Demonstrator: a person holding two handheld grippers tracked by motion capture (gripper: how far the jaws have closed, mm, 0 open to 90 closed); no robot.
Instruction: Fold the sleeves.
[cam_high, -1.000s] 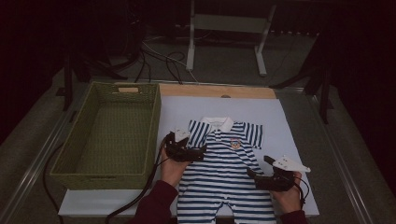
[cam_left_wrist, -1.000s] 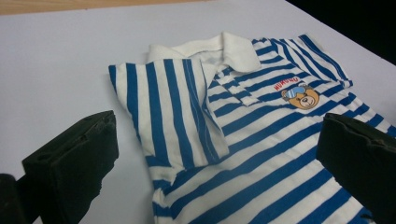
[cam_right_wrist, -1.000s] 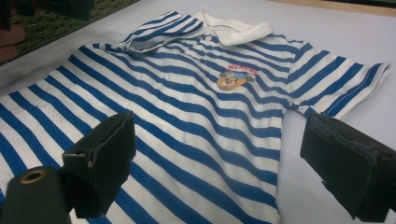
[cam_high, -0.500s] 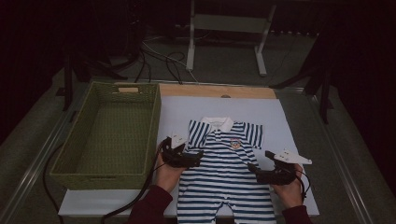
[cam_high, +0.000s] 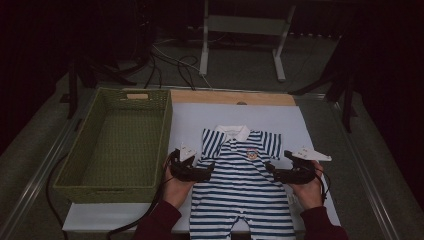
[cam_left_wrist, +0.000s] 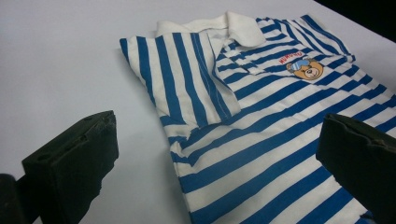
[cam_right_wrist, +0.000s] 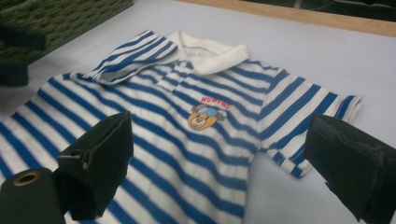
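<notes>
A blue-and-white striped baby romper (cam_high: 241, 182) with a white collar and a bear badge lies flat, face up, on the white table top (cam_high: 190, 122). My left gripper (cam_high: 211, 169) rests at the garment's left side, just below the short sleeve (cam_left_wrist: 177, 79). It is open, its jaws wide apart over the sleeve and chest stripes (cam_left_wrist: 261, 126). My right gripper (cam_high: 271, 171) sits at the garment's right side, open too, its jaws spanning the badge (cam_right_wrist: 205, 115) and the right sleeve (cam_right_wrist: 308, 112). Neither gripper holds any cloth.
A green woven basket (cam_high: 75, 165) stands empty along the table's left side, close to the left hand, and its corner shows in the right gripper view (cam_right_wrist: 60, 18). A wooden strip (cam_high: 230, 97) edges the far side. Cables and stand legs lie on the floor beyond.
The left gripper has slid slightly back toward the person along the garment's left edge. The right gripper has edged a little forward. The romper has not moved.
</notes>
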